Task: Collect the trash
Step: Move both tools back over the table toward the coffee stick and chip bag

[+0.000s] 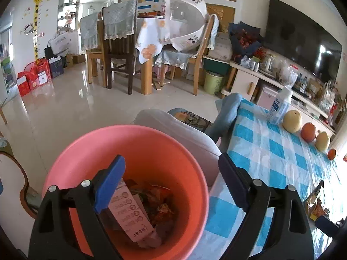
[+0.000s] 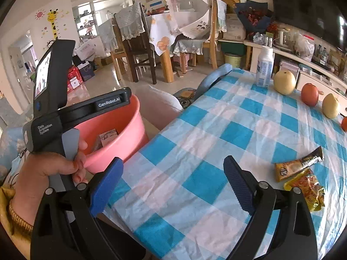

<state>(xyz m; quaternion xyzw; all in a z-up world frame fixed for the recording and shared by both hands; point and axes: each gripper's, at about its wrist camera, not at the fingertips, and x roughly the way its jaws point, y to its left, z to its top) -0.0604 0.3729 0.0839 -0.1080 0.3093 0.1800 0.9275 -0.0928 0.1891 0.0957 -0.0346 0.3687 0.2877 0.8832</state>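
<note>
A pink bucket [image 1: 130, 151] stands beside the table's left edge and holds a pink-white carton [image 1: 130, 214] and crumpled wrappers [image 1: 160, 203]. My left gripper [image 1: 171, 184] is open and empty, hovering over the bucket's mouth. The bucket also shows in the right wrist view [image 2: 128, 138] under the left gripper's body [image 2: 65, 117]. My right gripper [image 2: 173, 186] is open and empty above the blue-checked tablecloth [image 2: 216, 134]. Two snack wrappers lie on the cloth to its right: a brown-orange one [image 2: 299, 164] and a yellow-red one [image 2: 308, 190].
A white bottle [image 2: 264, 67], two pears [image 2: 284, 82], and a red-orange fruit [image 2: 310, 94] line the table's far edge. A pale cushion [image 1: 180, 130] sits beyond the bucket. Dining table and chairs [image 1: 130, 49] stand across the tiled floor.
</note>
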